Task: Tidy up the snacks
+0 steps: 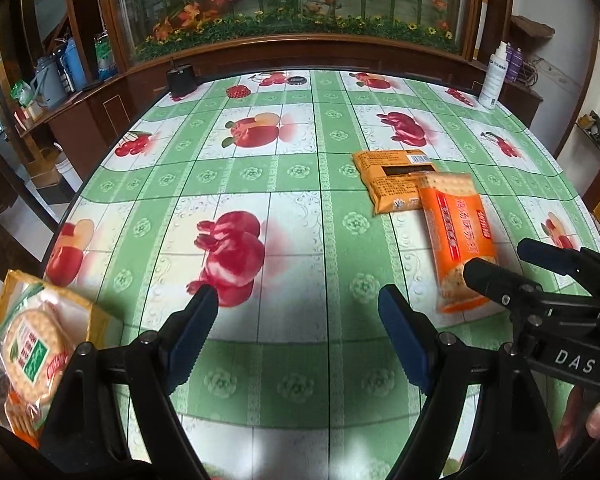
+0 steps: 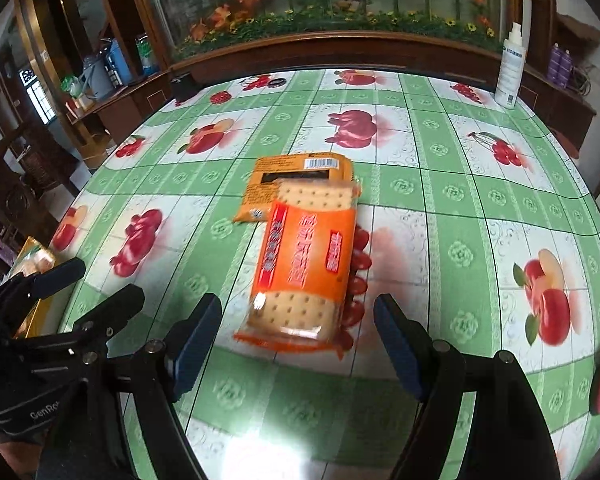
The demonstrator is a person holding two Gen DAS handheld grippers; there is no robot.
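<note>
My left tongs [image 1: 292, 312] hang released over bare green fruit-print cloth on the counter [image 1: 324, 240], nothing between the blue pads. My right tongs [image 2: 298, 320] also stand spread and empty, their tips either side of the near end of the orange cracker pack [image 2: 300, 264], not touching it. That pack lies flat on the counter, its far end overlapping a yellow-orange snack packet [image 2: 296, 172] behind it. At my left, at the counter's edge, sits a round-biscuit pack [image 1: 32, 344]. Farther back, a white spray bottle [image 2: 512, 68] stands upright near the far right rim.
</note>
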